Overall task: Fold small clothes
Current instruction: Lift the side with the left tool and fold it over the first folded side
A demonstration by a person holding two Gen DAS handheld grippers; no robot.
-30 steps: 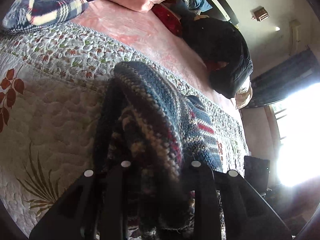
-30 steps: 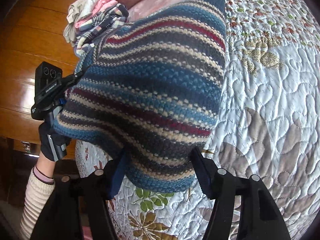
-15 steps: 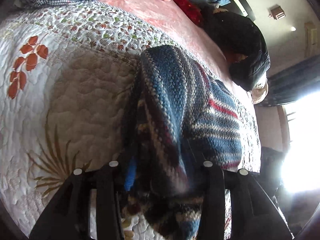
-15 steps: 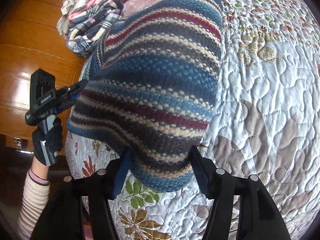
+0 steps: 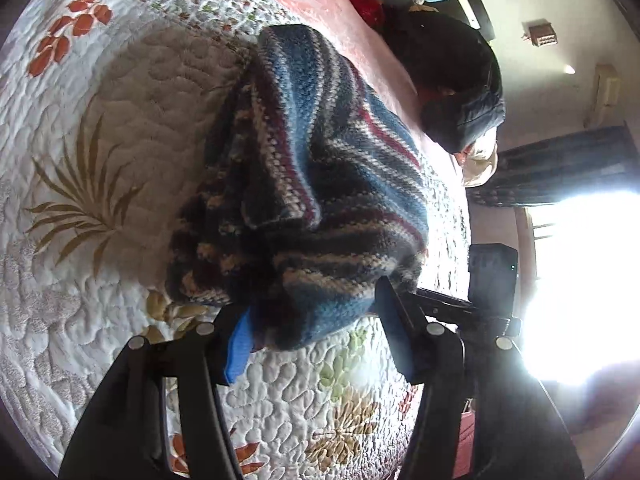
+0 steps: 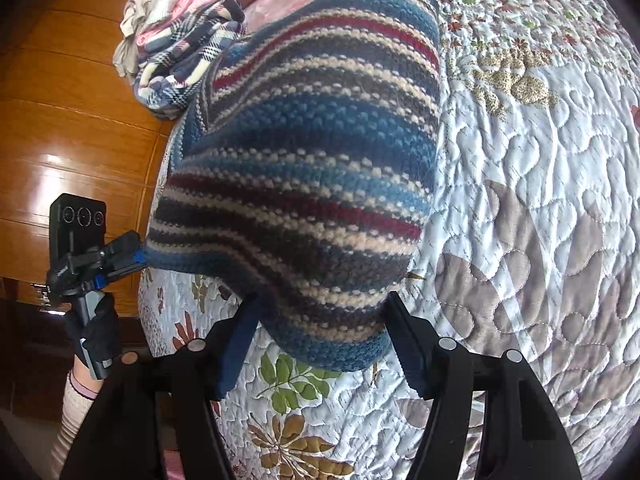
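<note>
A striped knit sweater (image 5: 312,168) in blue, red, cream and dark bands lies doubled over on the quilt, its near edge raised. My left gripper (image 5: 316,316) is shut on the near hem, which bunches between both fingers and droops below them. In the right wrist view the same sweater (image 6: 312,160) tapers down to my right gripper (image 6: 322,312), shut on its other near corner. The left gripper (image 6: 132,258) shows at the sweater's left corner, held by a gloved hand (image 6: 96,332). The fingertips are hidden under the knit.
A floral quilt (image 6: 540,200) covers the bed. A pile of plaid and pink clothes (image 6: 188,52) sits past the sweater by the wooden cabinet (image 6: 60,120). A dark clothing heap (image 5: 452,80) lies on the pink sheet (image 5: 332,12). A bright window (image 5: 580,280) glares at right.
Both grippers have lowered and drawn back with the sweater. It was stretched up in the air. Now most of it rests on the quilt, and the finger gaps are unchanged.
</note>
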